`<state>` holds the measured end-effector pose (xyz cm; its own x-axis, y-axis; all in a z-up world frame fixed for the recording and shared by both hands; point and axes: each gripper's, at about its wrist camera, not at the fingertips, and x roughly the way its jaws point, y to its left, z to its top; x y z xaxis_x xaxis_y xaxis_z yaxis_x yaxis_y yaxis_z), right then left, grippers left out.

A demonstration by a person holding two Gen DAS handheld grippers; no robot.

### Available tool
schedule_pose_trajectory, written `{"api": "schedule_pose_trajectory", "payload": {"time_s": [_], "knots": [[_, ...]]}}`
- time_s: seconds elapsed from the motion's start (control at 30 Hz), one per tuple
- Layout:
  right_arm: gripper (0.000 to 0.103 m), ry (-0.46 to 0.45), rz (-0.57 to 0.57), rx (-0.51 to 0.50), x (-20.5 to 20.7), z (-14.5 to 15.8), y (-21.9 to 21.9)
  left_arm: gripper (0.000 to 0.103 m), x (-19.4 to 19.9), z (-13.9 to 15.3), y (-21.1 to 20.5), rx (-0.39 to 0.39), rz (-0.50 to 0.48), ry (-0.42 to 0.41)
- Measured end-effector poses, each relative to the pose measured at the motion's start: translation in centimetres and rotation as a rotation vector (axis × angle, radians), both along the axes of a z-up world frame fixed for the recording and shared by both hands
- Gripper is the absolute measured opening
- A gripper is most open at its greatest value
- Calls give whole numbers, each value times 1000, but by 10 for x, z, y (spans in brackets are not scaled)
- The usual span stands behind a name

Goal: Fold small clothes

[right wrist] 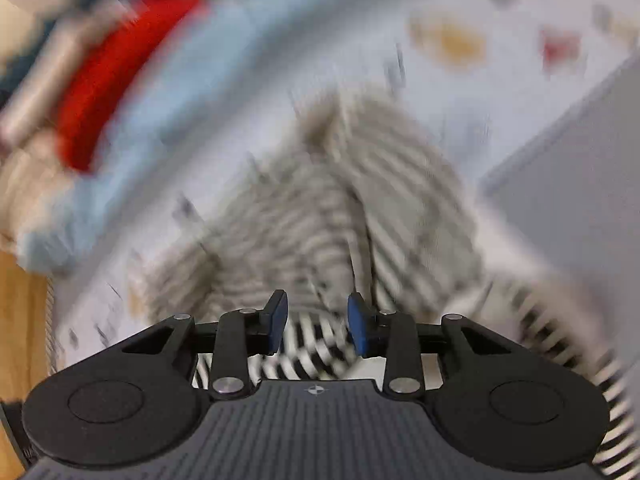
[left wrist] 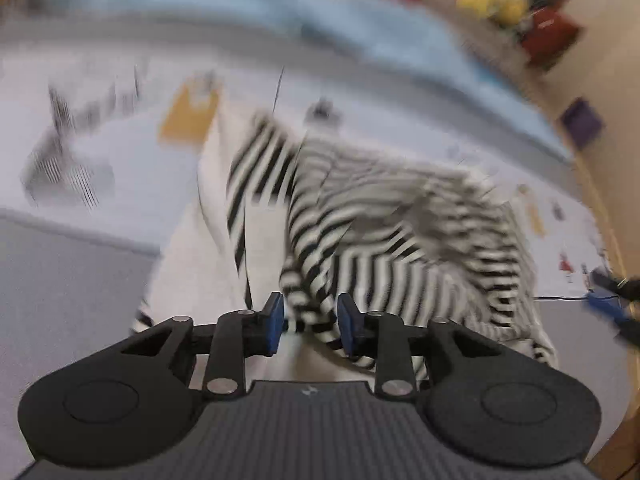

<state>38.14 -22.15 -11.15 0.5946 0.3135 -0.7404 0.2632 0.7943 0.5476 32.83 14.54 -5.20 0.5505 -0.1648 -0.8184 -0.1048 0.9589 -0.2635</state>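
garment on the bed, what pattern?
Black-and-white stripes on the garment, clearest in the left wrist view; the right wrist view is heavily blurred.

Left gripper (left wrist: 310, 322) angled downward, blue fingers (left wrist: 274, 326) parted, right gripper (right wrist: 318, 322) likewise, fingers apart

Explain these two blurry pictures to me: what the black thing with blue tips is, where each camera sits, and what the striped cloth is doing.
Each picture comes from a camera on a hand-held tool, looking forward along its two blue-padded fingers. One shows the left tool, the other the right tool. Both hang over a black-and-white striped garment, crumpled on a pale printed sheet. Striped cloth lies between both pairs of fingers, but the pads stand apart from it, so neither tool seems to clamp it. The blur comes from motion.
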Motion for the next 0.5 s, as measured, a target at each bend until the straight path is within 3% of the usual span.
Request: {"api": "schedule_pose_trajectory", "payload": {"time_s": [0.1, 0.2, 0.3, 0.4, 0.43, 0.47, 0.5], "knots": [[37, -219, 5, -110, -54, 59, -28, 43, -42, 42, -2, 38, -14, -110], [41, -338, 49, -251, -116, 91, -52, 50, -99, 78, 3, 75, -44, -224], [41, -360, 43, -277, -171, 94, -81, 51, -155, 93, 12, 98, -71, -298], [41, -365, 15, -274, -216, 77, -102, 49, -199, 84, 28, 66, -75, -318], [40, -362, 9, -270, -230, 67, -107, 38, -210, 76, 35, 40, -44, -298], [38, -302, -3, -261, -235, 56, -110, 32, -210, 69, 42, 0, -26, -260], [37, -284, -20, -221, -241, 49, -115, 27, -215, 69, 47, -24, -14, -271]]}}
